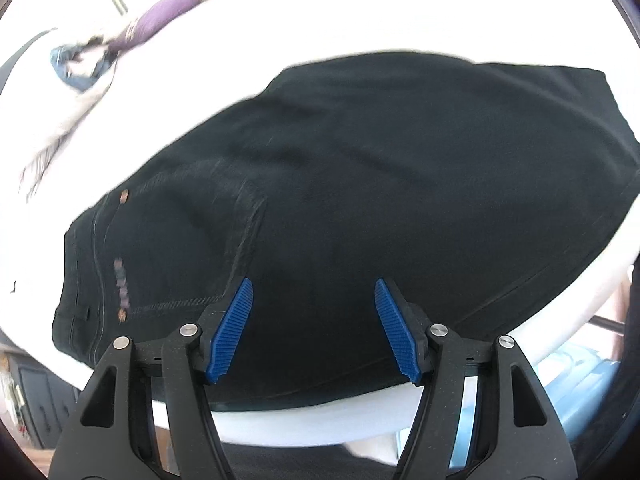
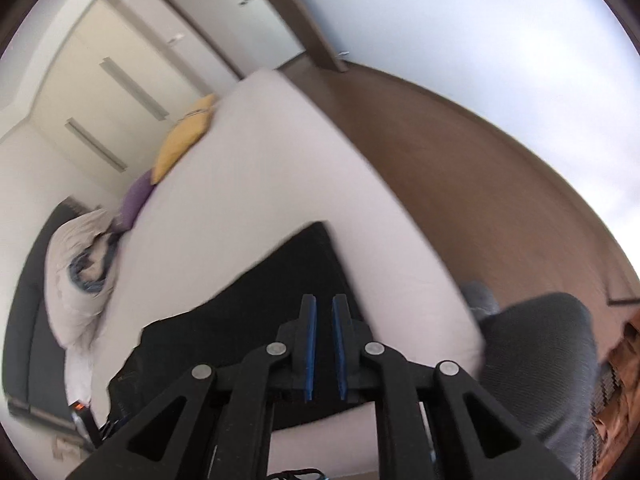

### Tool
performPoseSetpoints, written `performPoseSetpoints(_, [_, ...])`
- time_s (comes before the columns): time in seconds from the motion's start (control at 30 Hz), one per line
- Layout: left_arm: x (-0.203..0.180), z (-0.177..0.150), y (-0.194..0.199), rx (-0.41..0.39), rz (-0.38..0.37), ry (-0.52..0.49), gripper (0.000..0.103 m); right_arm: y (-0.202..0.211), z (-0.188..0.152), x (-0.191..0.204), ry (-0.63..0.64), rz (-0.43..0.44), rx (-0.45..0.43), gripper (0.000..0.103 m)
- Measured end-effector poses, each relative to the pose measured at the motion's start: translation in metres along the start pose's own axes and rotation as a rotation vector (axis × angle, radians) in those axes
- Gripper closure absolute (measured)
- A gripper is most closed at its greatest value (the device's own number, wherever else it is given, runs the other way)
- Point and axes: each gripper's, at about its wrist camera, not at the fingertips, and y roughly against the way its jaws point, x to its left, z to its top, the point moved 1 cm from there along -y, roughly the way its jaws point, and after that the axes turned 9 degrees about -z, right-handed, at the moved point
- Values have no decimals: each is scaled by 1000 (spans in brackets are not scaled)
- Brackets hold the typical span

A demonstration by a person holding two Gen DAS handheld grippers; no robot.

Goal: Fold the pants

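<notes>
pants (image 1: 360, 184): black, folded into a wide flat block, lying on the white bed (image 1: 280, 20) near its front edge – waistband end at the left of the left wrist view, copper rivets and pocket stitching showing
left tongs (image 1: 314, 330): jaws well apart, blue ribbed pads (image 1: 234, 330) hanging over the near edge of the pants, nothing between them, no contact I can see
right tongs (image 2: 324, 344): jaws nearly together, a thin gap between the blue pads – no cloth in the gap; pants (image 2: 260, 300) lie below and beyond the tips
bed far side: purple cushion (image 2: 136, 204) and yellow cushion (image 2: 184, 140) at the edge, touching each other; rumpled pale duvet (image 2: 76, 264) with a blue garment (image 1: 76, 66) bundled in it, well apart from the pants
floor (image 2: 480, 184): brown, beside the bed at the right of the right wrist view
person: grey-clad leg (image 2: 544, 360) just beside the bed corner
image quality: both views motion-blurred, fine detail soft
</notes>
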Motion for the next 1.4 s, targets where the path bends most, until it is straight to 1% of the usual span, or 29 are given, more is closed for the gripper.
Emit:
performPoseSetpoints(0.03, [-6, 4, 2, -15, -12, -2, 40, -9, 2, 23, 54, 63, 21, 87])
performPoseSetpoints(0.07, [-11, 9, 3, -31, -32, 0, 40, -21, 2, 45, 98, 127, 61, 77])
performPoseSetpoints(0.1, [-15, 13, 3, -41, -47, 6, 39, -37, 1, 67, 134, 210, 120, 72])
performPoseSetpoints(0.13, [-18, 16, 1, -46, -55, 11, 38, -59, -3, 93, 174, 317, 177, 72])
performPoseSetpoints(0.17, [-21, 20, -4, -50, -66, 15, 37, -75, -7, 109, 204, 379, 204, 71])
performPoseSetpoints(0.2, [-22, 22, -9, -43, -69, 21, 37, -94, -11, 122, 229, 399, 233, 69])
performPoseSetpoints(0.3, [-22, 23, -25, -8, -74, 56, 36, -165, -21, 137, 198, 386, 369, 69])
performPoseSetpoints(0.33, [-18, 23, -28, -6, -86, 69, 35, -184, -21, 133, 190, 318, 375, 69])
performPoseSetpoints(0.37, [-14, 21, -27, -5, -97, 88, 34, -194, -22, 122, 186, 264, 366, 85])
performPoseSetpoints(0.4, [-10, 19, -26, -6, -94, 99, 33, -202, -17, 111, 157, 271, 354, 103])
performPoseSetpoints(0.43, [-6, 16, -25, -7, -85, 108, 33, -204, -9, 97, 115, 269, 334, 103])
performPoseSetpoints(0.5, [4, 9, -21, -9, -76, 136, 33, -196, 10, 63, 31, 234, 248, 103])
performPoseSetpoints(0.57, [10, 3, -16, -14, -74, 166, 33, -182, 25, 33, -9, 175, 174, 103])
performPoseSetpoints(0.63, [10, 3, -12, -20, -69, 169, 33, -161, 39, 14, -29, 77, 116, 103])
performPoseSetpoints(0.67, [6, 5, -8, -33, -68, 164, 33, -150, 43, 11, -25, 33, 84, 98])
performPoseSetpoints(0.7, [3, 9, -6, -49, -80, 161, 33, -137, 43, 11, -19, 20, 65, 87])
performPoseSetpoints(0.73, [-3, 18, -2, -66, -103, 157, 33, -124, 40, 16, -7, 70, 67, 83])
performPoseSetpoints(0.8, [-22, 32, 6, -113, -172, 139, 33, -102, 18, 37, 56, 244, 124, 77])
performPoseSetpoints(0.83, [-33, 38, 9, -130, -203, 126, 33, -96, 5, 47, 91, 301, 157, 76])
performPoseSetpoints(0.9, [-62, 50, 7, -143, -270, 90, 33, -93, -28, 66, 157, 398, 238, 66])
performPoseSetpoints(0.93, [-74, 53, 3, -138, -289, 71, 33, -98, -42, 69, 176, 401, 270, 64])
performPoseSetpoints(0.97, [-88, 55, -5, -126, -303, 39, 33, -107, -54, 67, 188, 371, 305, 64])
performPoseSetpoints(1.0, [-97, 54, -12, -112, -305, 18, 33, -120, -63, 61, 184, 314, 349, 69])
performPoseSetpoints(1.03, [-103, 52, -22, -90, -300, 3, 33, -132, -67, 49, 155, 280, 377, 81])
performPoseSetpoints(1.07, [-106, 46, -34, -58, -282, 4, 33, -135, -64, 38, 126, 273, 375, 103])
performPoseSetpoints(1.13, [-98, 36, -33, -83, -295, 27, 32, -136, -48, 8, 23, 248, 362, 103])
performPoseSetpoints(1.2, [-81, 23, -26, -76, -289, 69, 32, -127, -31, -14, -27, 199, 314, 103])
performPoseSetpoints(1.33, [-46, -16, -11, -49, -255, 122, 32, -118, -13, -28, -43, 129, 274, 103])
performPoseSetpoints(1.4, [-23, -34, 0, -27, -197, 150, 32, -113, -11, -21, -20, 94, 271, 100])
